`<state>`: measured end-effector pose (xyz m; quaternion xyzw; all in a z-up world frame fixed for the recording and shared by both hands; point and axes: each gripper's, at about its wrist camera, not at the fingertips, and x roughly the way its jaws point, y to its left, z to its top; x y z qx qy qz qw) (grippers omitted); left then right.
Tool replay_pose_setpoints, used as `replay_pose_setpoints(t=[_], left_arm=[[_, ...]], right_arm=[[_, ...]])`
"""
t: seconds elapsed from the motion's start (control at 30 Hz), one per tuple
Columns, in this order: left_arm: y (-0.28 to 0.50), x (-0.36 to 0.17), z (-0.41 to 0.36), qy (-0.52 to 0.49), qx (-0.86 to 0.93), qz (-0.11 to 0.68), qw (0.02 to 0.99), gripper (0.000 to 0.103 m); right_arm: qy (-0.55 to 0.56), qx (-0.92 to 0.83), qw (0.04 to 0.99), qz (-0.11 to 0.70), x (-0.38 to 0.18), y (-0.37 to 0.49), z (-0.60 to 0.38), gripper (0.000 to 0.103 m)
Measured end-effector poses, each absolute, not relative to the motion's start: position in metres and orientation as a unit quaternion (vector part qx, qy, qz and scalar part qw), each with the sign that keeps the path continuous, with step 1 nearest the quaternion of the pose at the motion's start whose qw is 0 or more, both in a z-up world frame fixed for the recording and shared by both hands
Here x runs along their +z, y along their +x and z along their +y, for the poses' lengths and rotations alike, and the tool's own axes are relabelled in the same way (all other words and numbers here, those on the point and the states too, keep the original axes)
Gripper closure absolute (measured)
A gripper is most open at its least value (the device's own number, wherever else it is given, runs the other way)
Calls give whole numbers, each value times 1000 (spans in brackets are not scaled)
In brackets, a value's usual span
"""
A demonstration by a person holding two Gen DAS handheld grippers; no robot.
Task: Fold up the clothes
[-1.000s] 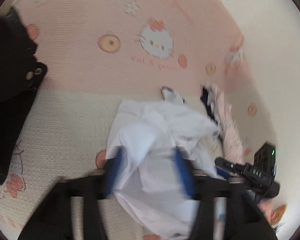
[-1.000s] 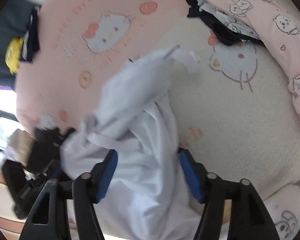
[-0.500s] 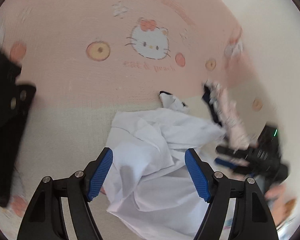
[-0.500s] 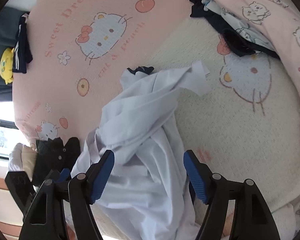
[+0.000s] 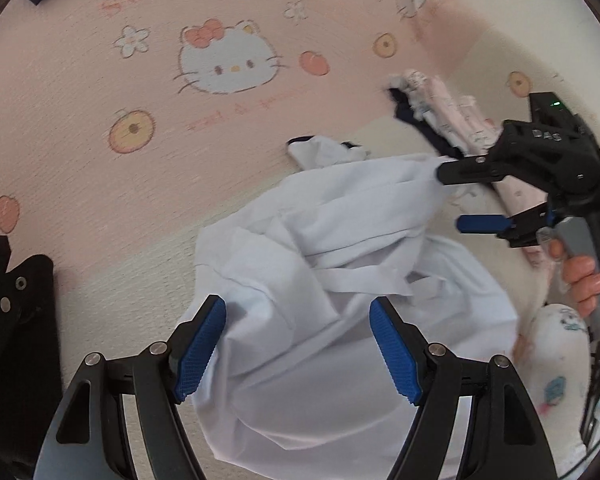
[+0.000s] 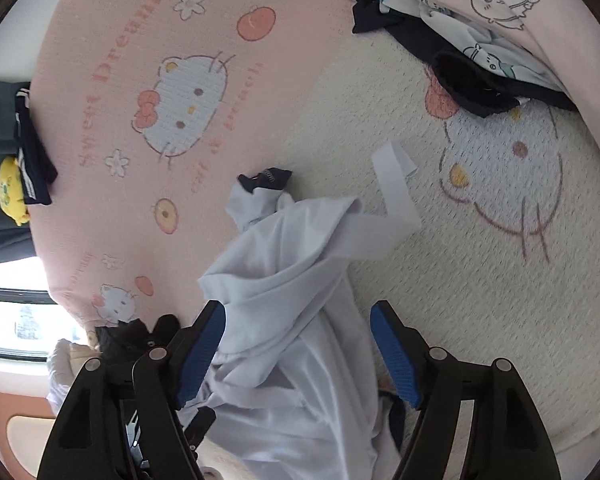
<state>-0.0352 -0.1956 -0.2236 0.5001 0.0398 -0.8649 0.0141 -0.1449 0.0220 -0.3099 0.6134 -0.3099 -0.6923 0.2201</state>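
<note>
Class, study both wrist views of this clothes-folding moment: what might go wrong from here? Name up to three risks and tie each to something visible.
1. The white garment lies crumpled, with layers overlapping; a pinch may catch several layers, not one edge.
2. Its loose white strap trails onto the blanket and could snag or end up folded inside.
3. The right gripper, jaws opening, and the open left gripper work close together over the cloth and might collide.

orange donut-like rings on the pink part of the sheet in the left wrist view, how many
3: one left of the white garment, one near the top, one at the right by the right gripper. Clothes may hide more.
</note>
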Motion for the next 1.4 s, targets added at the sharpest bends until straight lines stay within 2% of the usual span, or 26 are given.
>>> replay_pose_setpoints(t=[0.17, 0.2, 0.23, 0.27, 0.3, 0.37, 0.63, 0.67, 0.7, 0.83, 0.87, 0.9, 1.1, 1.23, 1.4], left_arm=[[-33, -229, -199, 499, -866, 16, 25, 33], [-33, -230, -200, 500, -866, 15, 24, 38], [-32, -231, -201, 500, -866, 13, 24, 52], [-32, -232, -202, 499, -866, 16, 26, 59], [-31, -232, -203, 499, -866, 19, 28, 61], [-30, -233, -205, 498, -866, 23, 36, 75], [-24, -228, -230, 493, -863, 84, 65, 83], [-24, -228, -233, 494, -862, 87, 73, 83], [-24, -228, -236, 494, -861, 86, 80, 83], [-21, -229, -248, 493, -861, 84, 91, 83], [-21, -229, -250, 493, -861, 85, 92, 84], [-20, -229, -252, 491, -862, 84, 95, 86], [-20, -229, -254, 486, -863, 50, 128, 91], [-23, -220, -254, 474, -870, 30, 136, 92], [-30, -204, -259, 458, -876, 3, 149, 92]], right_arm=[[618, -687, 217, -315, -317, -152, 18, 28], [619, -686, 217, -315, -318, -153, 18, 28], [620, -686, 216, -314, -318, -154, 17, 28], [620, -686, 217, -313, -318, -154, 16, 28], [620, -686, 218, -313, -318, -155, 15, 28], [620, -686, 219, -310, -316, -156, 14, 28], [613, -707, 218, -277, -312, -170, -2, 29], [615, -709, 215, -269, -313, -171, -3, 30], [617, -711, 211, -262, -315, -172, -4, 41], [606, -718, 230, -253, -311, -171, -8, 71], [605, -721, 232, -247, -310, -171, -9, 81], [604, -724, 232, -239, -308, -170, -11, 85], [582, -747, 241, -213, -288, -172, -14, 93], [565, -767, 250, -172, -267, -178, -18, 94], [545, -782, 256, -160, -242, -189, -18, 94]])
